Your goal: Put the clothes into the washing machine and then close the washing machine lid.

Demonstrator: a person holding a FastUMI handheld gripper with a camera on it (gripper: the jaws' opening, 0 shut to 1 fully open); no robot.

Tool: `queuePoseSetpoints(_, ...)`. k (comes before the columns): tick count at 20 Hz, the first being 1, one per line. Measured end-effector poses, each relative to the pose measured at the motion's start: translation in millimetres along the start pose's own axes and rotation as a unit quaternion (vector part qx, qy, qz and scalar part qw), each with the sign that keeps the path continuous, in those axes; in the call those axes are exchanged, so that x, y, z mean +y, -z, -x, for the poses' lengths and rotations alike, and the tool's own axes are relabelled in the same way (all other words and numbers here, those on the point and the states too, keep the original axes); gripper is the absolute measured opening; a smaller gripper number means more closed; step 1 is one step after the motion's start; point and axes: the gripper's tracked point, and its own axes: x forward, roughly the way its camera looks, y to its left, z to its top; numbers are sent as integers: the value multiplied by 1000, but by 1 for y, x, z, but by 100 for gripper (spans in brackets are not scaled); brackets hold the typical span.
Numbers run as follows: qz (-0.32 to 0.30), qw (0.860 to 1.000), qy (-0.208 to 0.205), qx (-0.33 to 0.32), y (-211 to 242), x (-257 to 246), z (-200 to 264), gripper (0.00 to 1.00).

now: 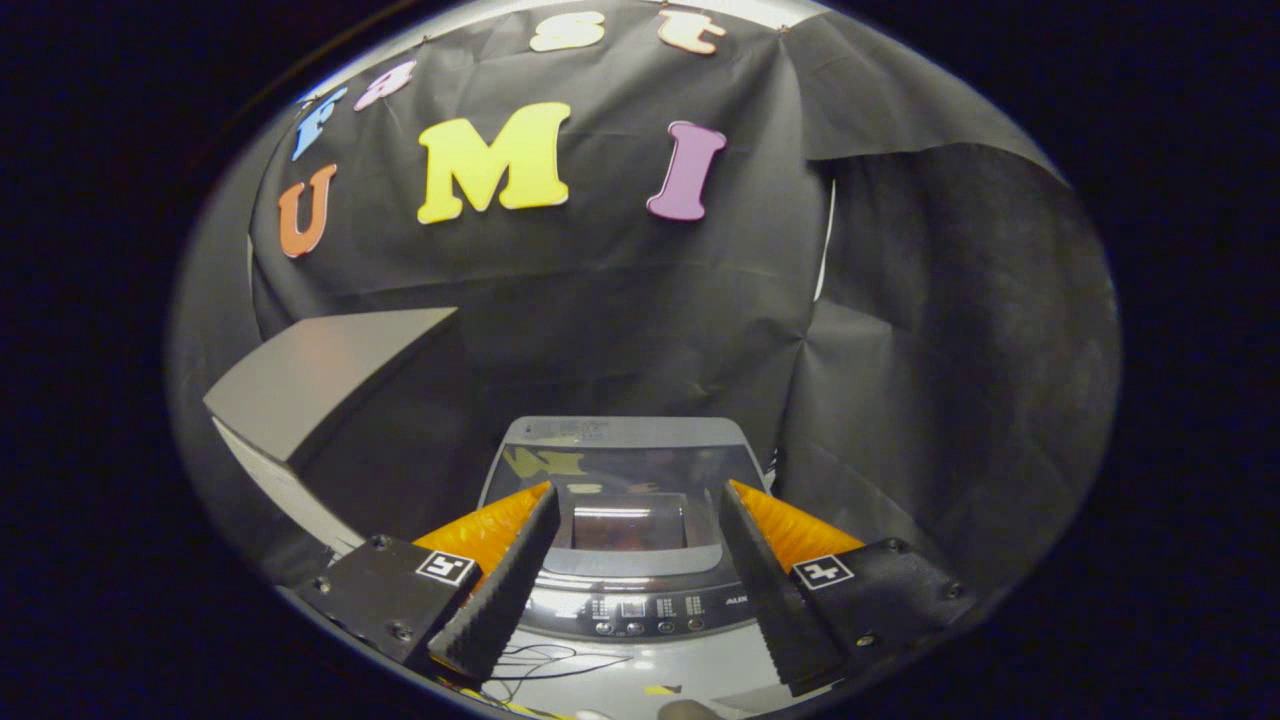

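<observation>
I hold my gripper above the front of the washing machine, pointing forward and a little down over it. Its 2 fingers stand wide apart, and they hold nothing; between them I see only the machine.

The washing machine is the landmark here. Its lid lies flat and closed, with a dark glass window that reflects the booth. The control panel with small buttons runs along the front edge of the machine, between my fingers. In front of the panel, thin dark cables lie on a light surface.

Behind the machine and to its right hangs the black cloth wall of the booth. To the left of the machine stands a grey box-like thing, tilted in the view; I cannot tell what it is.

I cannot make out any clothes around the machine. The machine's body below the panel is cut off.
</observation>
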Motion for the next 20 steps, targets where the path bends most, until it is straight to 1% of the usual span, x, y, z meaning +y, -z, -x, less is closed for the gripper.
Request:
queuePoseSetpoints(3, 1, 999, 5, -39, -1, 2, 58, 100)
queuePoseSetpoints(7, -2, 997, 14, -79, 13, 7, 142, 100)
queuePoseSetpoints(12, -16, 994, 13, -111, 35, 17, 237, 100)
queuePoseSetpoints(18, -9, 993, 8, -120, 69, 23, 318, 100)
queuePoseSetpoints(20, -10, 993, 12, -119, 86, 22, 339, 100)
